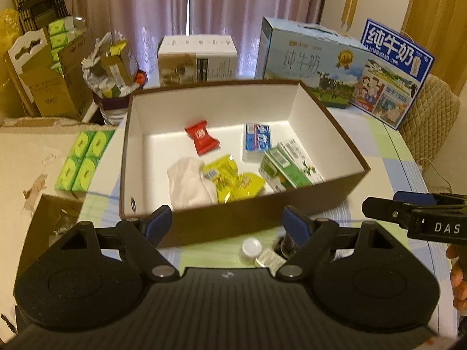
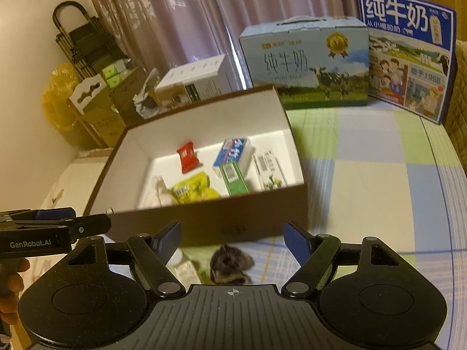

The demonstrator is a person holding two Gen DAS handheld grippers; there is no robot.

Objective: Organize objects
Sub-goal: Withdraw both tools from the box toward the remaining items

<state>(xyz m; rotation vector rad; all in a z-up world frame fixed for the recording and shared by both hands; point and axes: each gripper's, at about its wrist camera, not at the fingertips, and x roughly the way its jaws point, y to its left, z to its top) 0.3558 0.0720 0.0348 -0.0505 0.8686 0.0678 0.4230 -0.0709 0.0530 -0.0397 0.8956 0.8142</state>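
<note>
A brown open box (image 1: 335,201) (image 2: 204,224) with a white inside sits on the checked tablecloth. In it lie a red snack packet (image 1: 201,137) (image 2: 187,157), a blue and white pack (image 1: 256,141) (image 2: 233,153), a green carton (image 1: 287,166) (image 2: 233,179), yellow packets (image 1: 233,180) (image 2: 192,189) and a white cloth (image 1: 189,183). In front of the box lie a small white-capped bottle (image 1: 250,248) and a dark fuzzy object (image 2: 232,264) (image 1: 284,245). My left gripper (image 1: 226,226) is open and empty above the bottle. My right gripper (image 2: 232,240) is open and empty above the fuzzy object.
Two milk cartons (image 1: 309,64) (image 1: 394,70) stand behind the box, with a white box (image 1: 197,58) to their left. Green tissue packs (image 1: 84,160) lie left of the box. Cardboard boxes (image 1: 52,87) and a cluttered bin (image 1: 111,70) stand at far left.
</note>
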